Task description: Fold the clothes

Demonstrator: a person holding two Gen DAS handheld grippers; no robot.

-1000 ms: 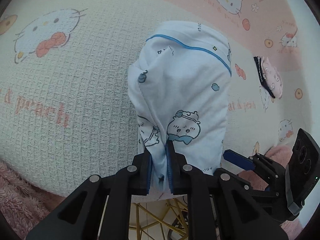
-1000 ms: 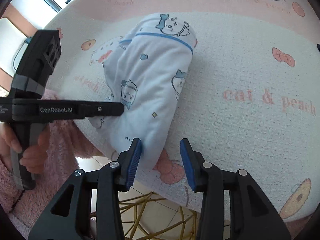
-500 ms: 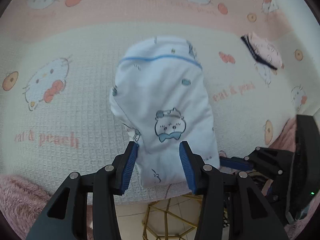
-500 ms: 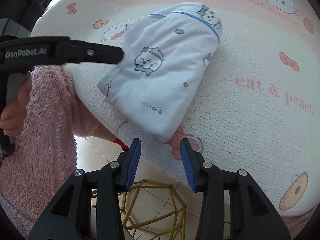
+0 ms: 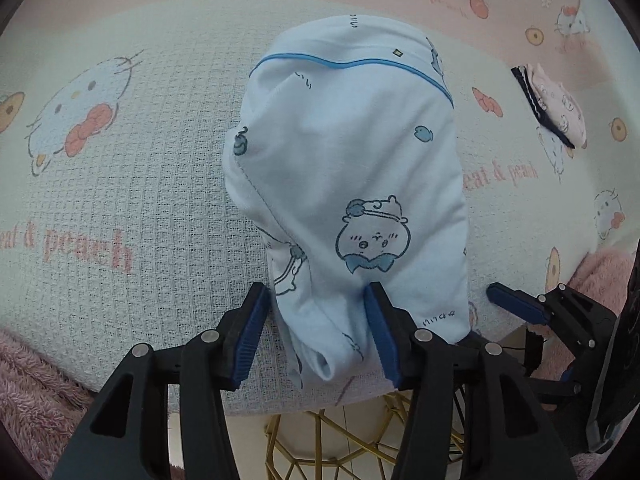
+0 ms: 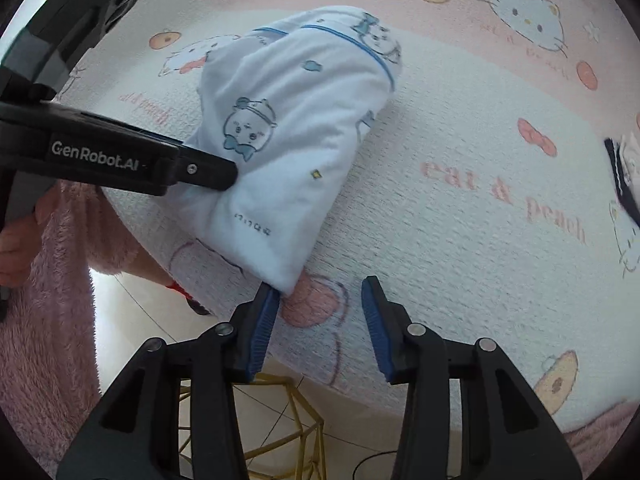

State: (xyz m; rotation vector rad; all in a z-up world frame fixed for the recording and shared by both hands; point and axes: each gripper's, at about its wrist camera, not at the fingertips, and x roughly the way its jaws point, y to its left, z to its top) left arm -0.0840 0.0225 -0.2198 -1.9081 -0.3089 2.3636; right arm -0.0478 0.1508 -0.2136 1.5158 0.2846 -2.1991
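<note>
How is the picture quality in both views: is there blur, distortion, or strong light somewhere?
Left wrist view: even soft light, sharp on the white garment; fisheye bends the tablecloth edges, corners are dark. Right wrist view: the same bending; brighter, slightly washed out on the cloth at right; the pink garment at the right edge looks smeared. The left claw casts no hard shadow.

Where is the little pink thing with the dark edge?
The small pink garment lies far right in the left wrist view, on the cartoon-cat tablecloth, apart from the folded white garment.
</note>
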